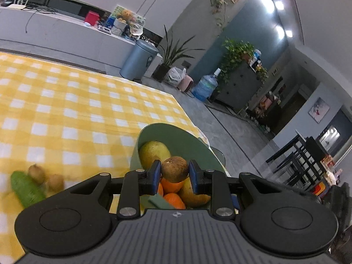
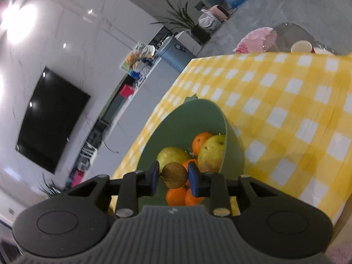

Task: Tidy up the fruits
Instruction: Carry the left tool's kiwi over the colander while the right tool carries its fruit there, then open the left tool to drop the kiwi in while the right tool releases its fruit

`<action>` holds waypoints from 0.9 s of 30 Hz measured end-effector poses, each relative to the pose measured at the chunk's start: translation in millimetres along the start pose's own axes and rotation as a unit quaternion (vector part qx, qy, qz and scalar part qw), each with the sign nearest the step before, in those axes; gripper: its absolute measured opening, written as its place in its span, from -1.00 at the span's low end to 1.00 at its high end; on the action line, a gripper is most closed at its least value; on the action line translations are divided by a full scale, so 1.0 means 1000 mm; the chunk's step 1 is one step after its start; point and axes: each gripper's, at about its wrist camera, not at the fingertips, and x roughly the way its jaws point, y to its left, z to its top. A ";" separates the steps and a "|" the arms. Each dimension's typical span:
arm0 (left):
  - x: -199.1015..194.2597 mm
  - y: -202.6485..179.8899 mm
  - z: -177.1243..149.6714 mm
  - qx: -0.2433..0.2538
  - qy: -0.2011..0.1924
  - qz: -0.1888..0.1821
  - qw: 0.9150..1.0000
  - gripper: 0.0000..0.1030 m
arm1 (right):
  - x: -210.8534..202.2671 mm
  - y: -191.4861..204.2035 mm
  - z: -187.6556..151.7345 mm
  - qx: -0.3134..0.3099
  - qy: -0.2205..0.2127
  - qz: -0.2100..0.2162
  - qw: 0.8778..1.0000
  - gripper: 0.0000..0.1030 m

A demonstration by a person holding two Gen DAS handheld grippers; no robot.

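My left gripper [image 1: 175, 172] is shut on a brown kiwi [image 1: 175, 169] and holds it over the green bowl [image 1: 193, 145]. The bowl holds a yellow pear [image 1: 154, 151], oranges [image 1: 173, 200] and another yellow fruit [image 1: 193, 194]. My right gripper [image 2: 173, 176] is shut on a second brown kiwi [image 2: 174, 175] above the same green bowl [image 2: 189, 118], which holds pears [image 2: 212, 151] and oranges [image 2: 201, 142]. Two more kiwis [image 1: 36, 172] and a green cucumber [image 1: 26, 188] lie on the yellow checked tablecloth [image 1: 77, 110] at the left.
The table edge runs along the right in the left wrist view, with a grey bin [image 1: 138, 60], plants and a water bottle [image 1: 205, 85] on the floor beyond. In the right wrist view a pink item [image 2: 257, 39] and a cup [image 2: 301, 46] sit at the table's far end.
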 end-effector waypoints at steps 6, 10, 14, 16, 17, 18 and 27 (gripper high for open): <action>0.030 -0.002 0.001 0.030 0.026 0.039 0.998 -0.42 | 0.008 -0.007 -0.003 -0.009 0.023 -0.025 0.999 -0.48; 0.038 -0.002 0.000 0.037 0.036 0.044 0.998 -0.42 | 0.007 -0.011 -0.002 -0.006 0.029 -0.017 0.999 -0.45; 0.041 -0.005 0.001 0.050 0.037 0.053 0.997 -0.42 | 0.009 -0.014 0.002 0.005 0.034 -0.008 0.999 -0.45; 0.042 -0.005 0.002 0.047 0.039 0.054 0.997 -0.42 | 0.008 -0.015 0.002 0.007 0.036 -0.004 0.999 -0.45; 0.041 -0.006 0.002 0.047 0.038 0.056 0.997 -0.42 | 0.008 -0.015 0.001 0.008 0.037 -0.004 0.999 -0.45; 0.041 -0.007 0.003 0.048 0.037 0.059 0.996 -0.41 | 0.008 -0.014 0.001 0.008 0.037 -0.003 0.999 -0.45; 0.033 -0.012 0.004 0.053 0.027 0.065 0.996 -0.09 | 0.008 -0.010 0.000 0.000 0.038 -0.007 0.999 -0.45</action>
